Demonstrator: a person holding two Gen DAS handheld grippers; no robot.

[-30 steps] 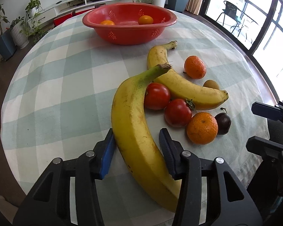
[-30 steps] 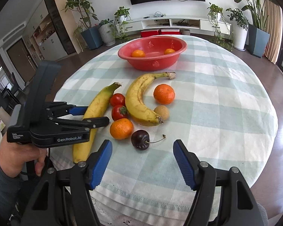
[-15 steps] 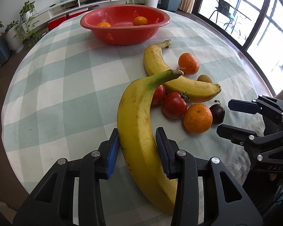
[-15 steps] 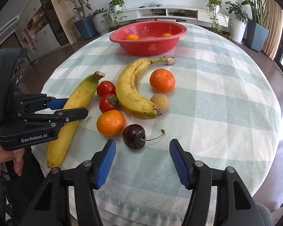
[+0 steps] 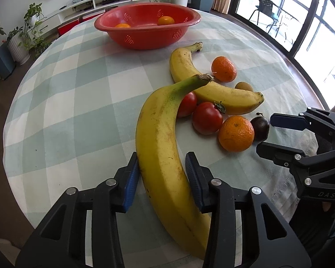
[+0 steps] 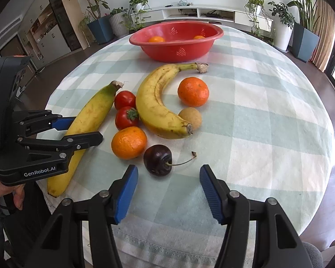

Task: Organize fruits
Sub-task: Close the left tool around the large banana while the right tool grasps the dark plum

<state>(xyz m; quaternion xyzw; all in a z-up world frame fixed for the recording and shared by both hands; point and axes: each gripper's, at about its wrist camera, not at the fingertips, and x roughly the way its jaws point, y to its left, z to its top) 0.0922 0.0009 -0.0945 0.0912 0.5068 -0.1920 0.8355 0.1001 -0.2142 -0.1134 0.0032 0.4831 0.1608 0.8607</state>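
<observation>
A long yellow banana [image 5: 158,138] with a greenish stem lies on the checked tablecloth, and my left gripper [image 5: 161,156] is shut on its middle, both blue pads against its sides. The right wrist view shows the same banana [image 6: 89,116] inside the left gripper [image 6: 87,127]. My right gripper [image 6: 168,169] is open, low over the cloth, with a dark cherry [image 6: 157,159] at the mouth of its jaws, untouched. A red bowl [image 6: 176,51] at the far side holds two oranges.
Between the grippers lie a second banana [image 6: 154,102], two tomatoes [image 6: 126,118], a near orange [image 6: 128,143], a far orange [image 6: 193,91] and a small brown fruit [image 6: 191,116]. A hand [image 6: 2,196] holds the left gripper. The round table's edge is close below both grippers.
The left jaws narrowed onto the banana, and its stem end now overlaps the tomato. The right gripper came down closer to the cherry and its jaws narrowed somewhat.
</observation>
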